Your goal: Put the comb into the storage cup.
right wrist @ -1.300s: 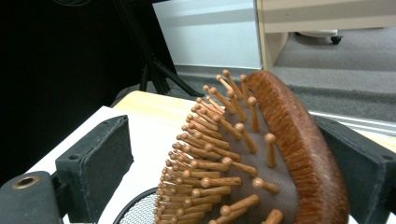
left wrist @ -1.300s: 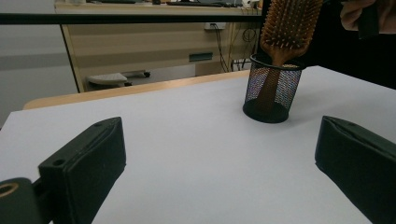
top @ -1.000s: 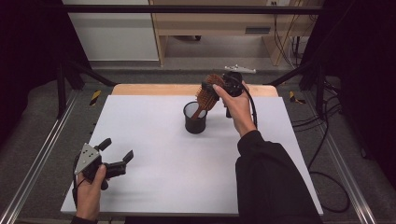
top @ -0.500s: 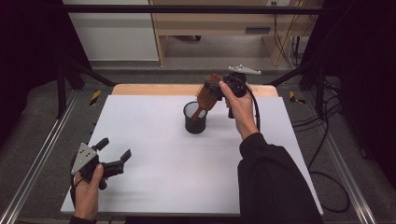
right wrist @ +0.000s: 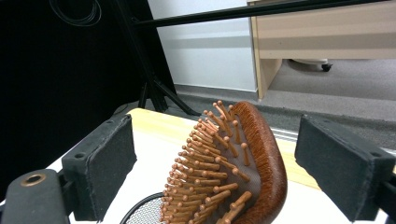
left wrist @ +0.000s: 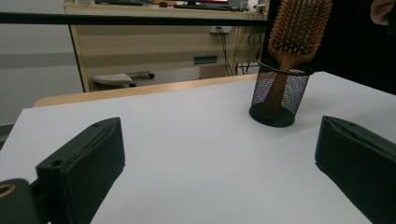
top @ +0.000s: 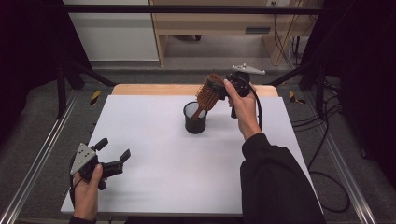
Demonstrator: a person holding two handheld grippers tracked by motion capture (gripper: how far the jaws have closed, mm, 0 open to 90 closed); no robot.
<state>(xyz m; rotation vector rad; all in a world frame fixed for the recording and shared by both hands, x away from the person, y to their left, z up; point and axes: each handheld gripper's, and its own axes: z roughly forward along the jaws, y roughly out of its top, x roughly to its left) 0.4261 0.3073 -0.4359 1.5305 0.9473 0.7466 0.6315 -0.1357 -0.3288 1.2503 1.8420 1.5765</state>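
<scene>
A brown wooden hairbrush (top: 207, 95) stands handle-down in a black mesh cup (top: 195, 119) at the back middle of the white table (top: 163, 182), its bristled head leaning out over the rim. My right gripper (top: 218, 88) is open around the brush head, and in the right gripper view the head (right wrist: 229, 172) sits between the two wide-apart jaws without touching either. My left gripper (top: 113, 148) is open and holds nothing, low over the table's front left. From there the brush (left wrist: 296, 28) and the cup (left wrist: 279, 100) lie well ahead.
A wooden strip (top: 149, 88) runs along the table's far edge. Metal frame rails (top: 37, 158) flank both sides. A wooden desk (top: 224, 23) and cables (top: 322, 140) lie beyond and to the right of the table.
My right gripper has drawn back slightly to the right of the brush head; the brush stays leaning in the cup. My left gripper has shifted a little to the left.
</scene>
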